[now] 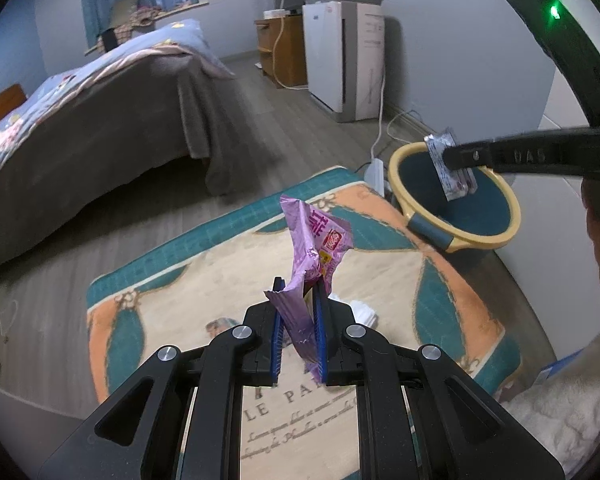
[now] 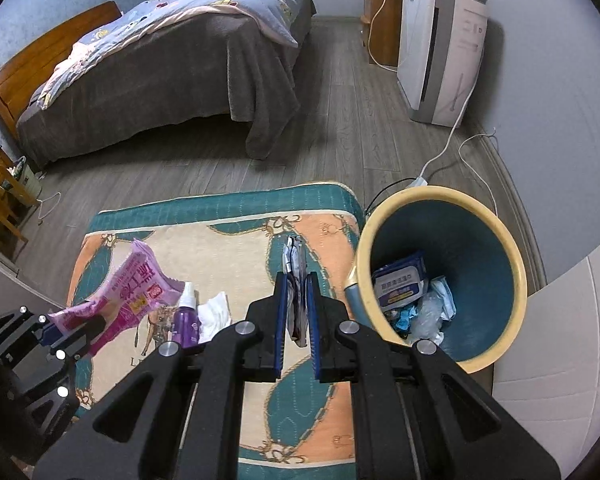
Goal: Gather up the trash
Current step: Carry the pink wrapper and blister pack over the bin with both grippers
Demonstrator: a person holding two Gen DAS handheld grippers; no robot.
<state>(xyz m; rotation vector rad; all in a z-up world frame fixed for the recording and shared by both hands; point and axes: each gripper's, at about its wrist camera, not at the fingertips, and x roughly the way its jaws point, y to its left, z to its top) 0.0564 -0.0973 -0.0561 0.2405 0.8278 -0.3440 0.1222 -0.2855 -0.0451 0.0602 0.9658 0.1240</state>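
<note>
My left gripper [image 1: 298, 286] is shut on a crumpled pink-purple snack wrapper [image 1: 314, 248], held above the patterned table. From the right wrist view the same wrapper [image 2: 136, 288] hangs at the left in the left gripper [image 2: 60, 326]. My right gripper [image 2: 296, 278] is shut on a flat silver packet [image 2: 294, 264], just left of the bin. In the left wrist view that silver packet [image 1: 450, 168] hangs over the bin's mouth in the right gripper [image 1: 452, 158]. The yellow-rimmed teal bin [image 2: 512, 256] holds a blue wipes pack [image 2: 400, 280] and crumpled tissues.
On the patterned tablecloth [image 2: 240, 248] stand a small purple spray bottle [image 2: 186, 316] and a white tissue [image 2: 216, 308]. A bed [image 2: 172, 72], a white air purifier [image 2: 440, 52] and a power strip with cables [image 2: 420, 180] lie beyond on the wooden floor.
</note>
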